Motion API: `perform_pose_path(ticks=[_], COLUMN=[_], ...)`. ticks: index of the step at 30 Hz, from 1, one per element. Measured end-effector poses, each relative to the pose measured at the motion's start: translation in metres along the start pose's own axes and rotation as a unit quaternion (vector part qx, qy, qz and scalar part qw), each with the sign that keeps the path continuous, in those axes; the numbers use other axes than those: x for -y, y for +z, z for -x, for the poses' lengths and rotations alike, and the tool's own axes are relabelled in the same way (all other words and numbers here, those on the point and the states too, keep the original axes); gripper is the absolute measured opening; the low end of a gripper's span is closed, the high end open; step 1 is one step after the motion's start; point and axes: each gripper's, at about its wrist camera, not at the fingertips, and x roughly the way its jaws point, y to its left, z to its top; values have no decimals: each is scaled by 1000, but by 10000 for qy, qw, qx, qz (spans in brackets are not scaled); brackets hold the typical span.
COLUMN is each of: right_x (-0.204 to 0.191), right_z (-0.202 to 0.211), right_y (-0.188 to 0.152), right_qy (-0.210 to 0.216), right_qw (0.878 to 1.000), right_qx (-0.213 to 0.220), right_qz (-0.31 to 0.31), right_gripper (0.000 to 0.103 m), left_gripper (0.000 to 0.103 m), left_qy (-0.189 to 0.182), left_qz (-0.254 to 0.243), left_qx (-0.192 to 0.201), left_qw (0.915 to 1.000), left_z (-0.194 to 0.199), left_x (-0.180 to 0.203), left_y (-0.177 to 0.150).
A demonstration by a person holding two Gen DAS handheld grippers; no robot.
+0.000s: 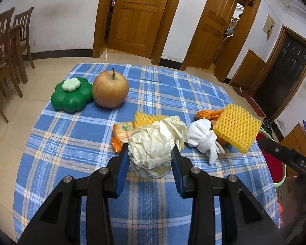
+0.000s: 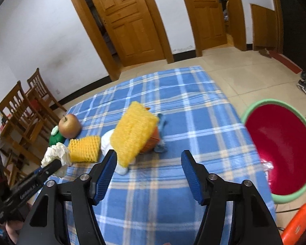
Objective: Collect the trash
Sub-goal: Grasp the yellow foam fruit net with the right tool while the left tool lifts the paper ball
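The left gripper (image 1: pixel 151 153) is squeezing a paper ball (image 1: pixel 153 149), with its jaws clamped on both sides of it, low in the middle of the left wrist view. The ball is sitting over the blue checked tabletop (image 1: pixel 75 143). Behind it are lying an orange wrapper (image 1: pixel 121 135) and a yellow foam net (image 1: pixel 144 118). To the right, a white sock (image 1: pixel 204 138) is touching a bigger foam net (image 1: pixel 237 127), which is tilting up at the right of the frame. In the upper left of the cloth, an apple (image 1: pixel 110 88) is sitting just beside a green flower box (image 1: pixel 71 97). The right gripper (image 2: pixel 149 163) is hanging over the cloth with its jaws wide apart and nothing between them. In the right wrist view, the big foam net is lying just past the left jaw, in the middle of the frame. A red bowl (image 2: pixel 279 149) with a green rim is sitting on the floor at the right edge.
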Motion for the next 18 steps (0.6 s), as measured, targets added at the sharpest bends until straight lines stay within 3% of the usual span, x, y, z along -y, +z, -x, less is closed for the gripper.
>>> perform_pose_path(ticks=[9,18], right_x=[-2,4], right_z=[-24,0], right_y=[0,-4], right_qy=[326,529], right_qw=[9991,9983], right_qx=[-218,73], right_qz=[-172,-236], right_gripper=[13,10], left_gripper=[39,39], left_qy=[-74,-145], left_qz=[24,-21], left_qx=[-71,-31], left_qw=[9999,9999], left_z=[-4,3], left_x=[0,10], left_y=[-3,-4])
